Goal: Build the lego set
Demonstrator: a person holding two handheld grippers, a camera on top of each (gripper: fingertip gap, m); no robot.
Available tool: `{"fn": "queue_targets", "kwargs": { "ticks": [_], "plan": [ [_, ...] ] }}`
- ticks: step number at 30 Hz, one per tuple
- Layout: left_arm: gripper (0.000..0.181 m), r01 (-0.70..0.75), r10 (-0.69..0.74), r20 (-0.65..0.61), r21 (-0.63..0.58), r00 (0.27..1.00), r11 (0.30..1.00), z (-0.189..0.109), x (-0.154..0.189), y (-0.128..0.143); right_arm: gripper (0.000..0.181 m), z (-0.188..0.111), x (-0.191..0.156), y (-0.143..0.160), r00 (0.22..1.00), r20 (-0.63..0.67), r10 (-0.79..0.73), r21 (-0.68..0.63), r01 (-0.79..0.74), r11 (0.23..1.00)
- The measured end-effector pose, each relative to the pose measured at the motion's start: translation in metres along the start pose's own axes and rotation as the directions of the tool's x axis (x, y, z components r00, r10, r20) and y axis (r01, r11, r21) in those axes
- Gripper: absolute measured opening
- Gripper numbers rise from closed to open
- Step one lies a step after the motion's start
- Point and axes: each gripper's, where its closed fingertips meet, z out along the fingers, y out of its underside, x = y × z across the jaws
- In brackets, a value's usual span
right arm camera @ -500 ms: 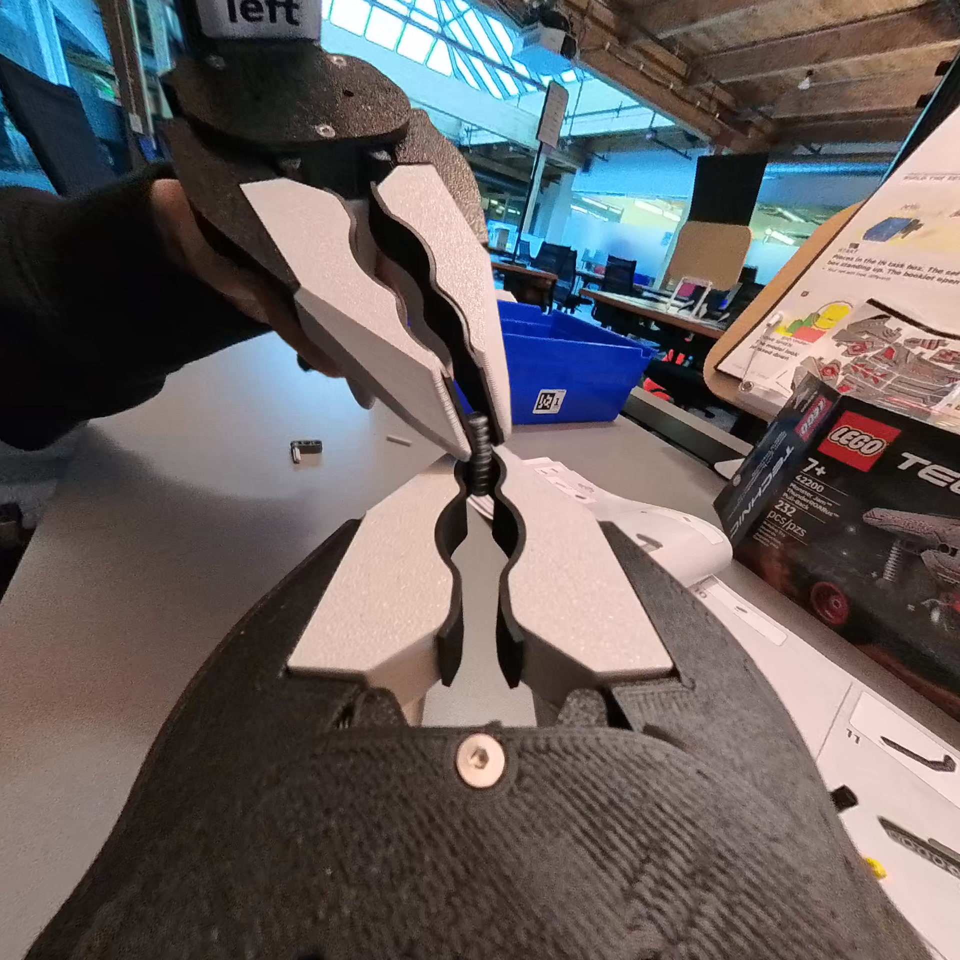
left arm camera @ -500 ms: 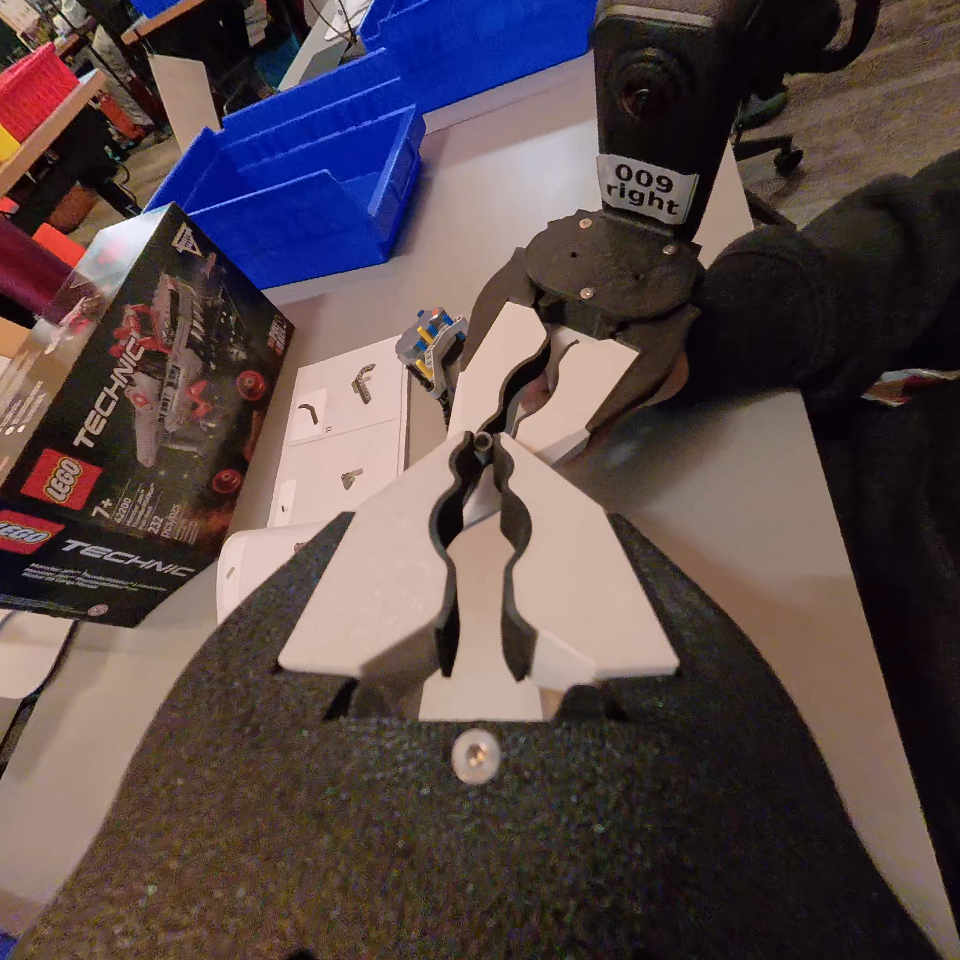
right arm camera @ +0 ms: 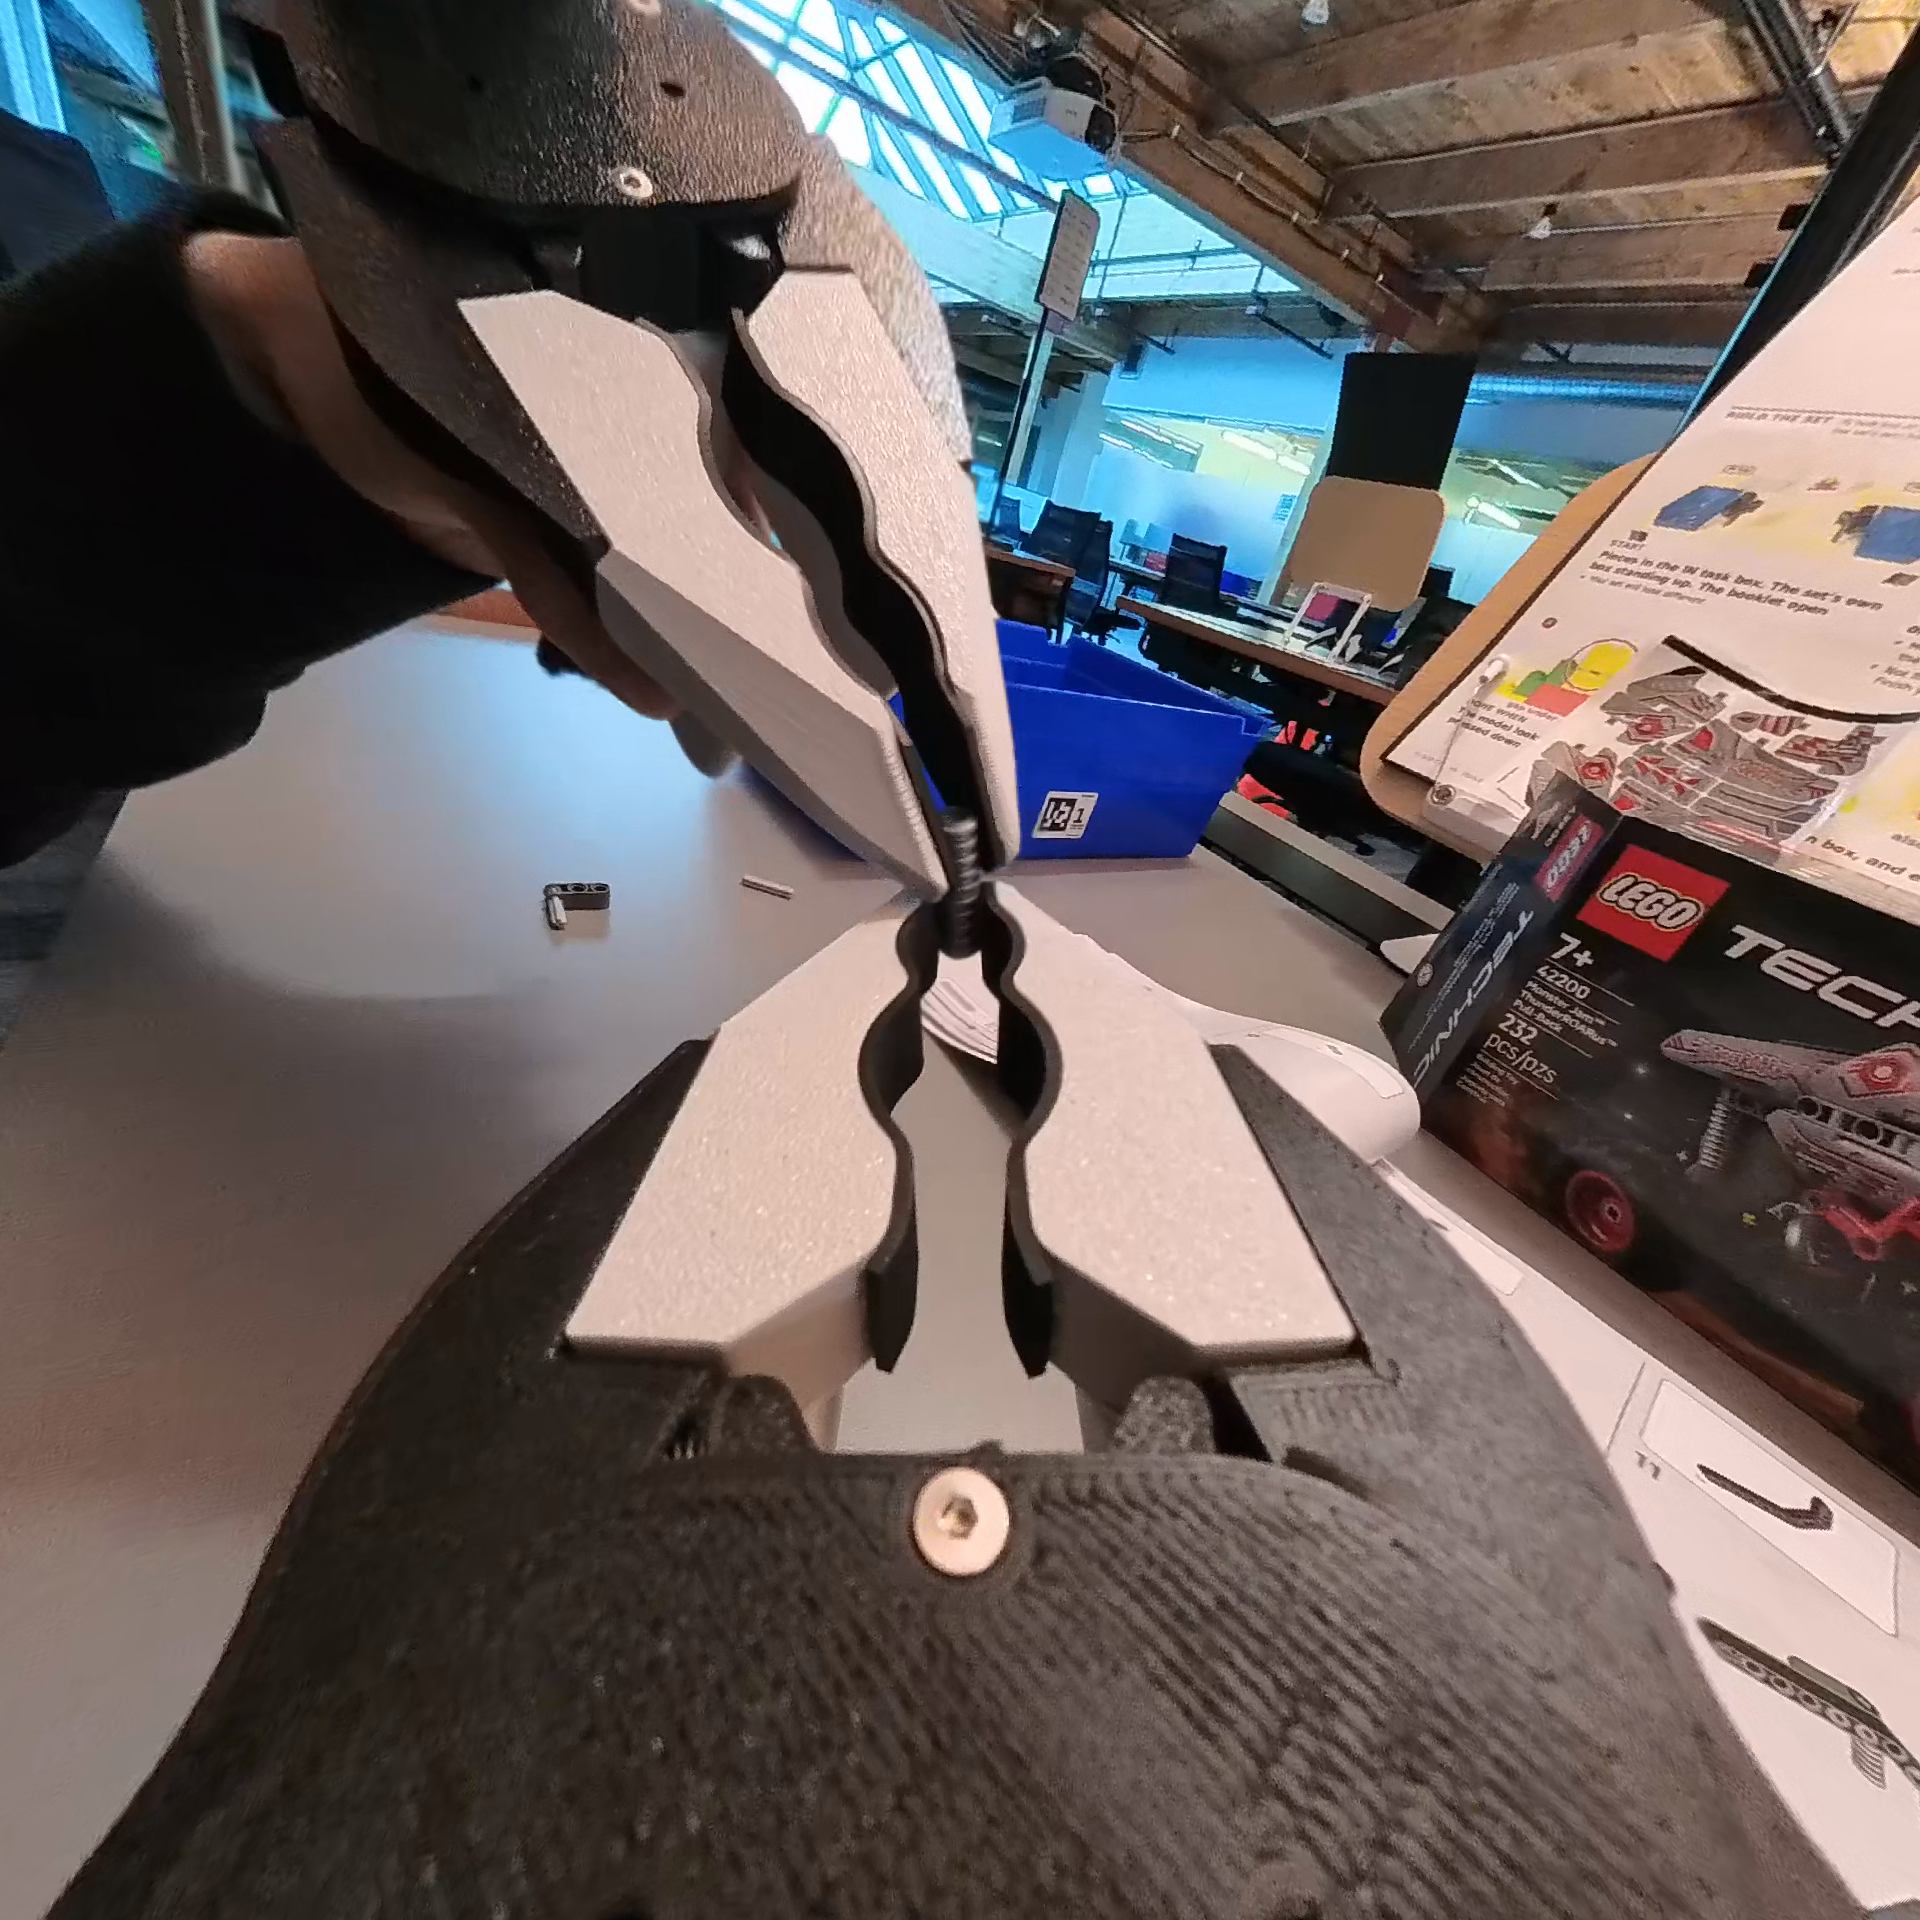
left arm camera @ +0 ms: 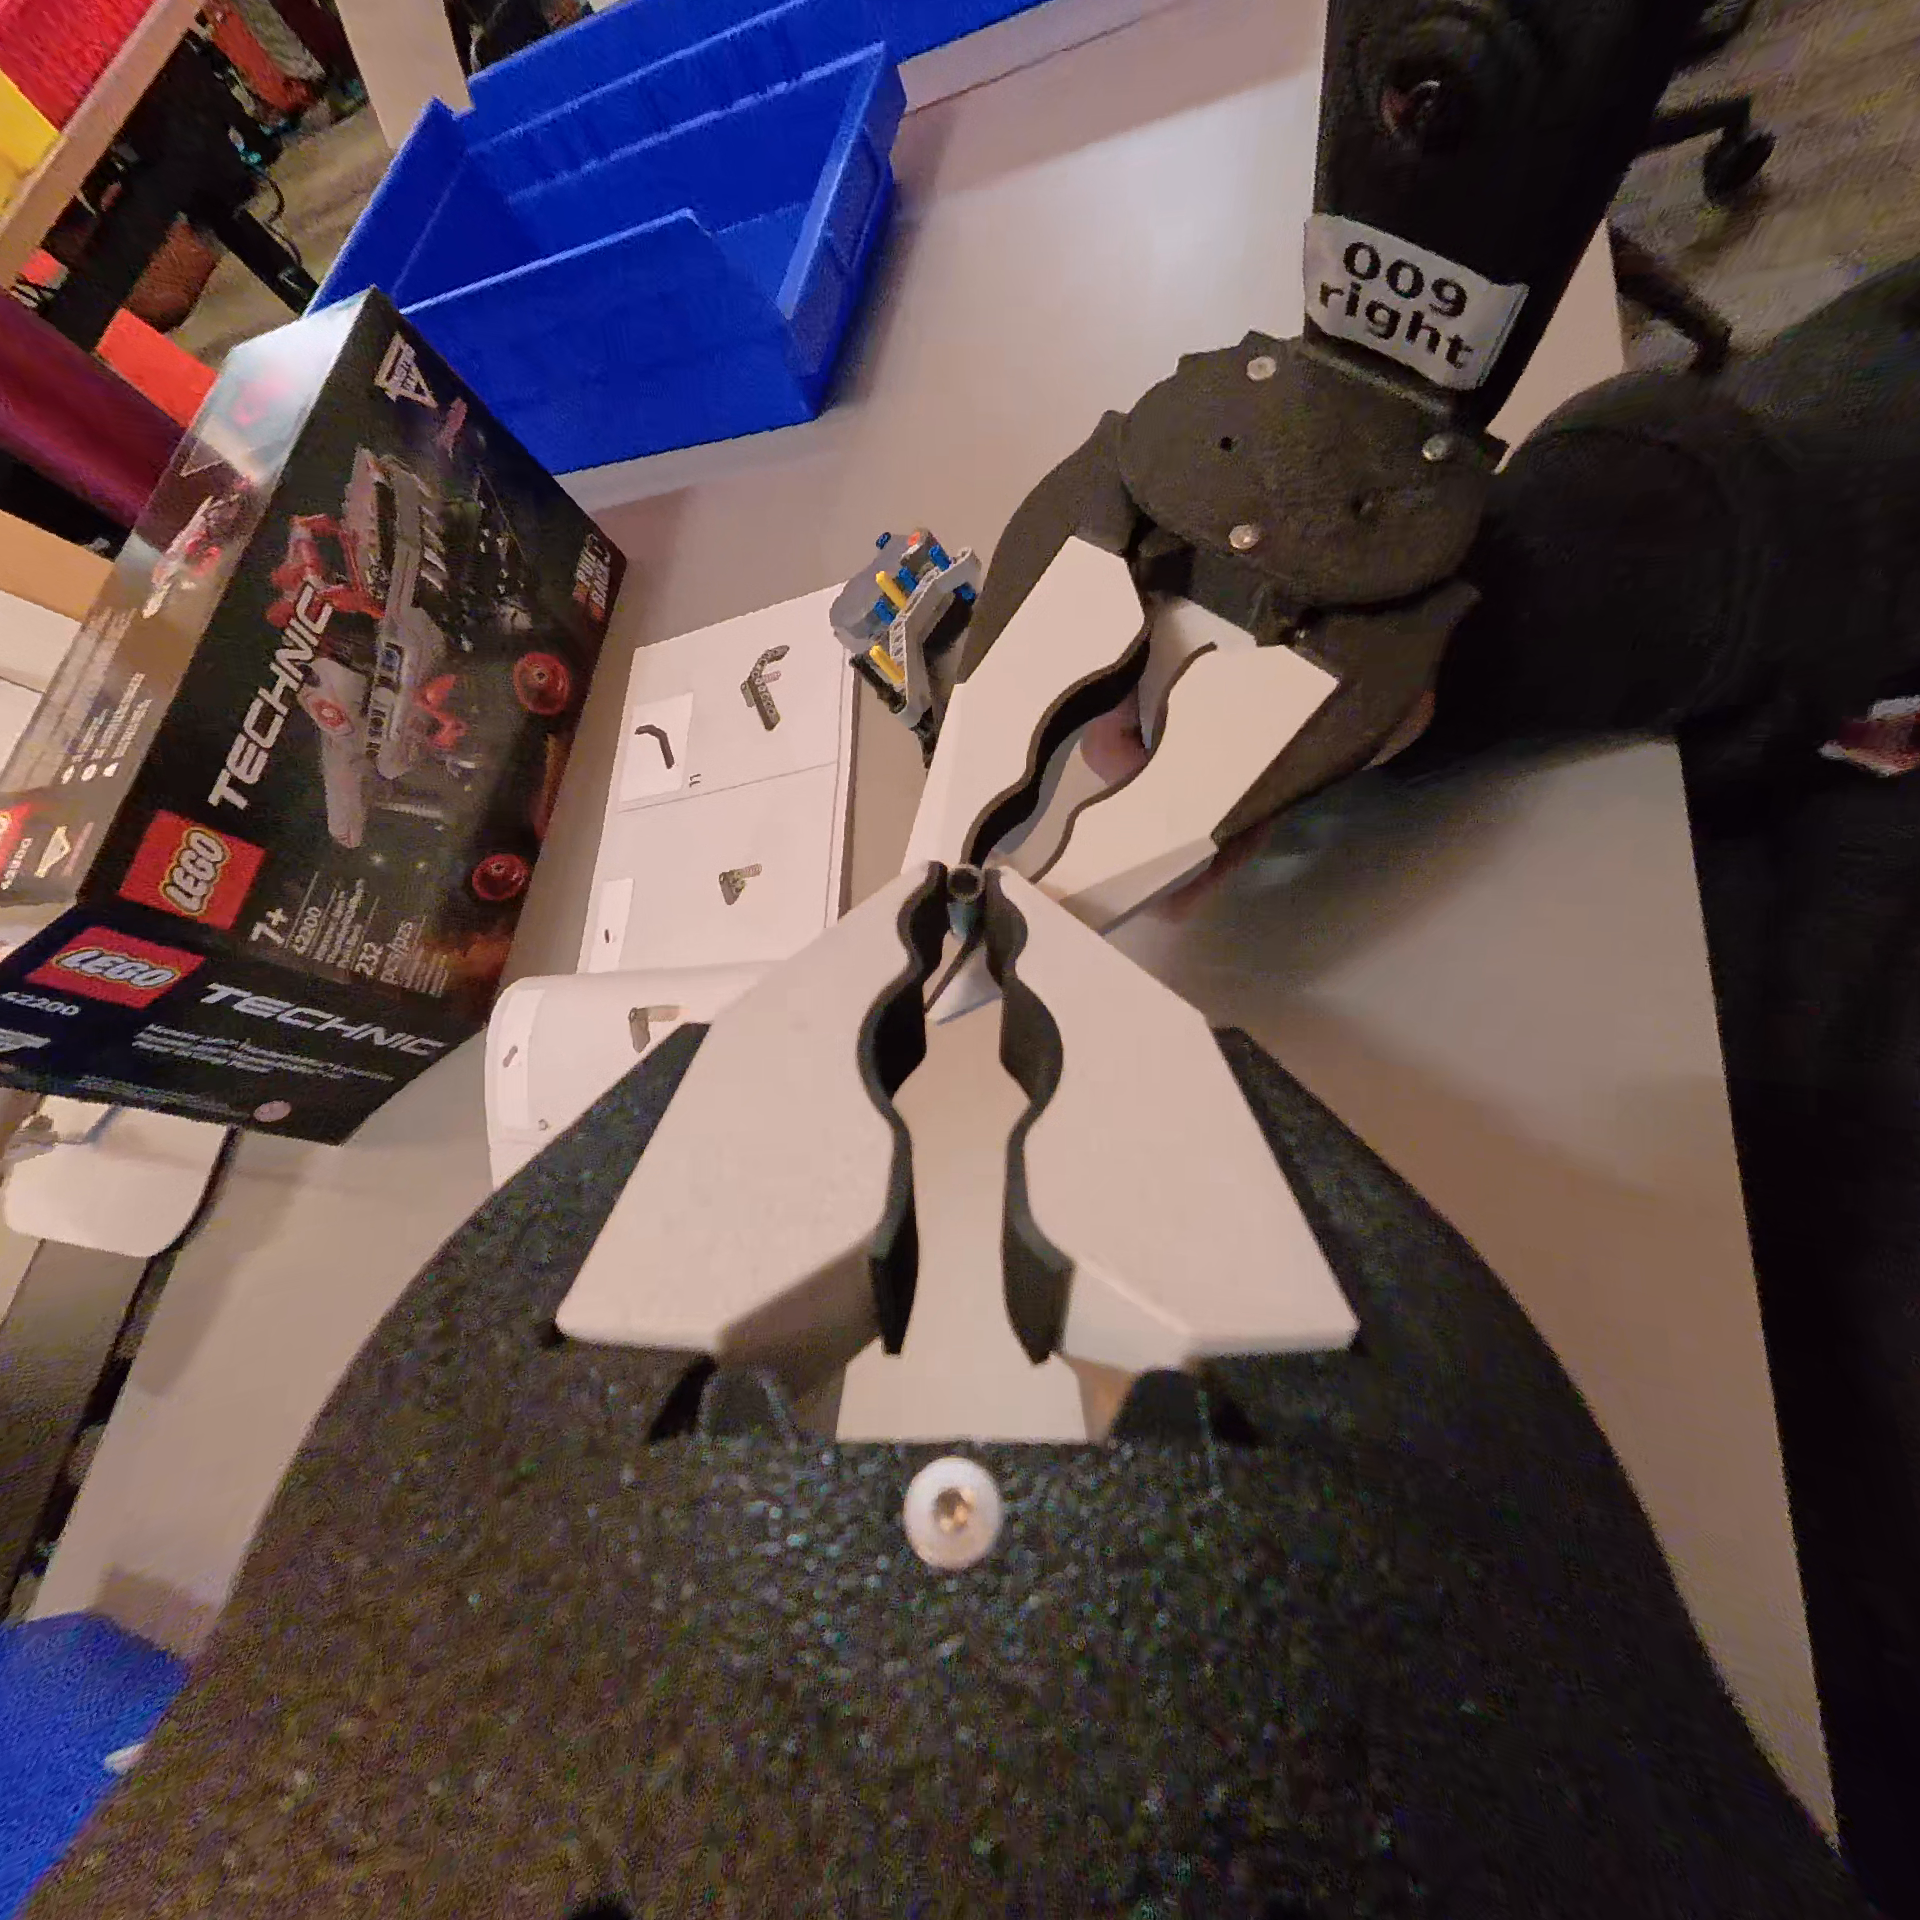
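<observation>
- Lego piece, a small black ribbed cylinder (right arm camera: 961, 883), sits pinched between the tips of both my grippers, held up off the pale grey table (right arm camera: 312, 1039).
- My left gripper (left arm camera: 964, 902) has its grey fingers drawn together on the upper part of that piece; in the left wrist view I see its round open end.
- My right gripper (right arm camera: 961, 940) is closed on the lower part of the same piece, tip to tip with the left one.
- I see a partly built grey, blue and yellow lego model (left arm camera: 912, 613) on the table beyond the right gripper, just beside the open white instruction booklet (left arm camera: 727, 790).
- A dark lego box (left arm camera: 301, 727) stands at the booklet's left side, with blue plastic bins (left arm camera: 644, 270) behind it near the table's far edge.
- Near the table's other side, a short black lego beam (right arm camera: 577, 899) and a thin grey pin (right arm camera: 767, 886) lie apart from each other.
</observation>
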Motion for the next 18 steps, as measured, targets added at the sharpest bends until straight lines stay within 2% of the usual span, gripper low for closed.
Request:
{"fn": "queue_targets", "kwargs": {
  "ticks": [4,7,11,14,18],
  "plan": [
    [0.005,0.089,-0.088,-0.027,0.054,0.996,0.995,0.0012,-0.0011,-0.0002,0.003,-0.0006,0.0015,0.0003,1.0,-0.007,0.011,-0.002,-0.011,1.0],
    [0.005,0.095,-0.094,-0.026,0.049,0.995,0.994,0.0017,-0.0014,0.004,0.003,0.0022,-0.001,0.0046,1.0,0.012,0.014,-0.035,-0.013,0.999],
    [0.005,0.13,-0.127,-0.034,0.084,0.991,0.988,0.0011,-0.002,0.0019,0.003,-0.0005,0.0,0.0008,0.999,0.017,0.03,-0.007,-0.03,1.0],
    [0.005,0.109,-0.108,-0.008,0.07,0.994,0.992,0.0033,-0.0037,0.0047,0.007,0.0008,0.0,0.0023,1.0,-0.001,0.006,-0.019,-0.006,1.0],
    [0.005,0.099,-0.1,0.003,0.055,0.995,0.994,0.003,-0.0039,0.0078,0.003,0.0037,0.0019,0.007,1.0,-0.028,-0.01,-0.055,0.009,0.998]
  ]
}}
